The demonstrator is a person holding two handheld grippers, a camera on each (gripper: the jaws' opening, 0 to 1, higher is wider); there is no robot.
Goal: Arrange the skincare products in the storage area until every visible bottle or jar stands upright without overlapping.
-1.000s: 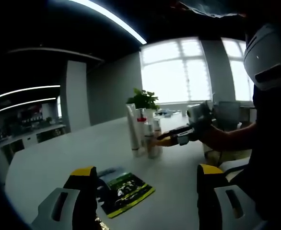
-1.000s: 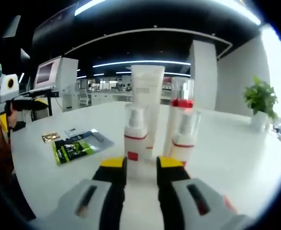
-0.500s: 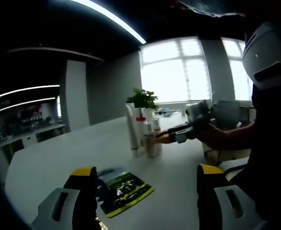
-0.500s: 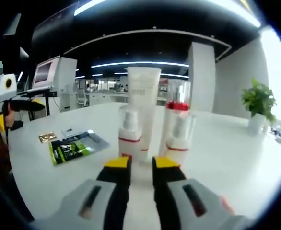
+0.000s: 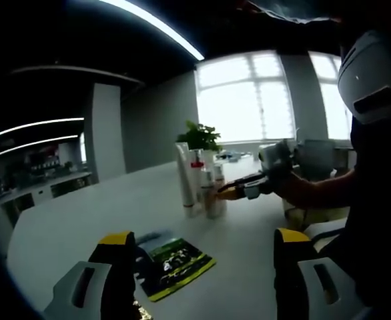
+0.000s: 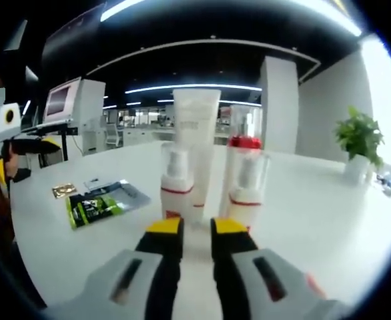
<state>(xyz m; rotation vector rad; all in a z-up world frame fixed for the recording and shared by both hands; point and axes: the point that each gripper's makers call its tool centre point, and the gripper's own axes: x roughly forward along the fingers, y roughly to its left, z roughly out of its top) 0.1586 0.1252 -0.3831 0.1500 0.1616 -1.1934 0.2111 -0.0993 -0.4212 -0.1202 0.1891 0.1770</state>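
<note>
An open-plan office with ceiling light strips and a bright window wall surrounds a broad white table (image 6: 329,220), on which the skincare products stand in a tight upright cluster. In the right gripper view, going left to right: the left gripper (image 6: 32,145) is held up at the far left edge by the person; on the table lie a small gold sachet (image 6: 64,191) and, just beside it, a green and black packet (image 6: 97,206) partly lying on a silver-grey packet (image 6: 119,193). Next comes a small pump bottle (image 6: 177,187) with a red band, and behind it a tall white tube (image 6: 195,143) standing on its cap. To the right stands a clear-capped bottle with a red collar (image 6: 243,157), and in front of it a second small pump bottle (image 6: 245,193) with a clear cover and red band. All four stand upright, close together. A potted plant (image 6: 360,143) sits on the table far right. The right gripper (image 6: 196,228) rises at the bottom, its yellow-tipped jaws nearly together with only a thin gap and nothing between them, just short of the bottles. In the left gripper view, the left gripper's jaws are spread wide apart and empty, and the right gripper reaches the cluster from the right.
</note>
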